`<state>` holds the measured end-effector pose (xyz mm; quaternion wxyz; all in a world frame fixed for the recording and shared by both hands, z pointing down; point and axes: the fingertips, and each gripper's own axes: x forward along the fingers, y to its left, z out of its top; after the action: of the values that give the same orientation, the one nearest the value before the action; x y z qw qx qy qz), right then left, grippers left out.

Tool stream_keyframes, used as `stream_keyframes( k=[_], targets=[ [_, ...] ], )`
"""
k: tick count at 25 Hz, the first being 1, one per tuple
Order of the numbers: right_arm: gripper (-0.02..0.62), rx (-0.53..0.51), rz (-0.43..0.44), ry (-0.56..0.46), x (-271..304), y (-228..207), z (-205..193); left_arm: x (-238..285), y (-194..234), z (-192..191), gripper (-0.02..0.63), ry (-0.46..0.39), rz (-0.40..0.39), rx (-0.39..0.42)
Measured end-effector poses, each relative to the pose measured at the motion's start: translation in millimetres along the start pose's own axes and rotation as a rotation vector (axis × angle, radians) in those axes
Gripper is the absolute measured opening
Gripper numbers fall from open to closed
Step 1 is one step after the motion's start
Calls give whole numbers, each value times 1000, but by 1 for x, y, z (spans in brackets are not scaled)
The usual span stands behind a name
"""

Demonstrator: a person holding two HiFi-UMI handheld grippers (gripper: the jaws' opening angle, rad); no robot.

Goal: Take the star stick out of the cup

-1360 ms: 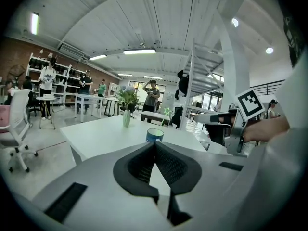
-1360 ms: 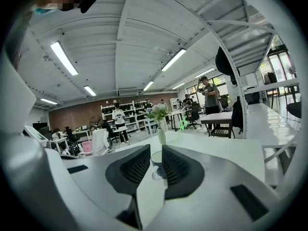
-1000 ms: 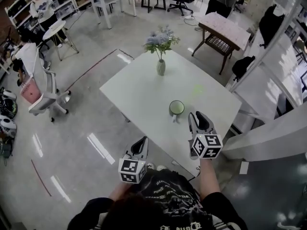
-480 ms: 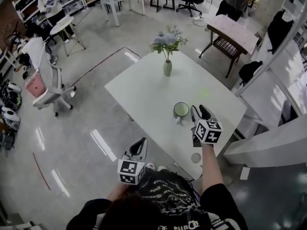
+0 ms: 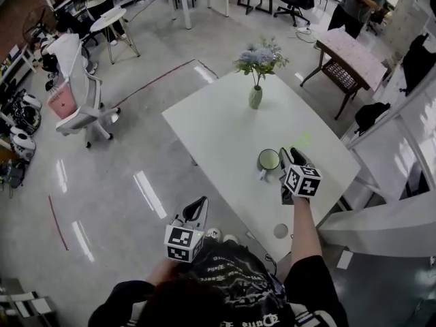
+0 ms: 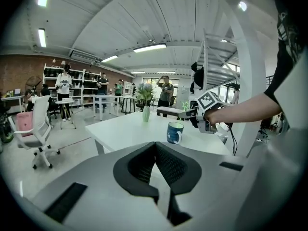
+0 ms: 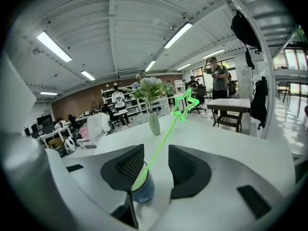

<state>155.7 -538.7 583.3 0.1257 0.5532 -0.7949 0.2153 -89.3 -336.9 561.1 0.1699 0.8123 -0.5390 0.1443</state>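
So far nothing is out: the star stick [image 7: 166, 131] sits in the cup [image 5: 268, 159], its stem slanting unclamped between the parted, just-opening fingers of the right gripper [image 7: 156, 165], the left gripper [image 6: 155, 146] closed empty; grasping and lifting remain.

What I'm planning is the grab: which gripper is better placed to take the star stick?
Right. The right gripper is at the cup, fingers just opened around the star stick; the left gripper is shut, farther back.
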Motion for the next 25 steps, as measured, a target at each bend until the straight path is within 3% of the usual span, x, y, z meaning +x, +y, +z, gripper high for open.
stream_keyframes(
  k=[3, 6, 9, 17, 25],
  targets=[
    [141, 12, 3, -16, 5, -2, 0, -1, 4, -4, 20, 6, 11, -40],
    [120, 96, 41, -55, 12, -2, 5, -1, 13, -7, 20, 11, 22, -65],
    [60, 152, 39, -83, 12, -3, 8, -4, 23, -8, 20, 11, 34, -104],
    [17, 178, 44, -127, 15, 3, 16, -6, 36, -9, 20, 5, 48, -127],
    [11, 131, 82, -134, 17, 16, 20, -7, 41, -12, 20, -7, 47, -139]
  ],
)
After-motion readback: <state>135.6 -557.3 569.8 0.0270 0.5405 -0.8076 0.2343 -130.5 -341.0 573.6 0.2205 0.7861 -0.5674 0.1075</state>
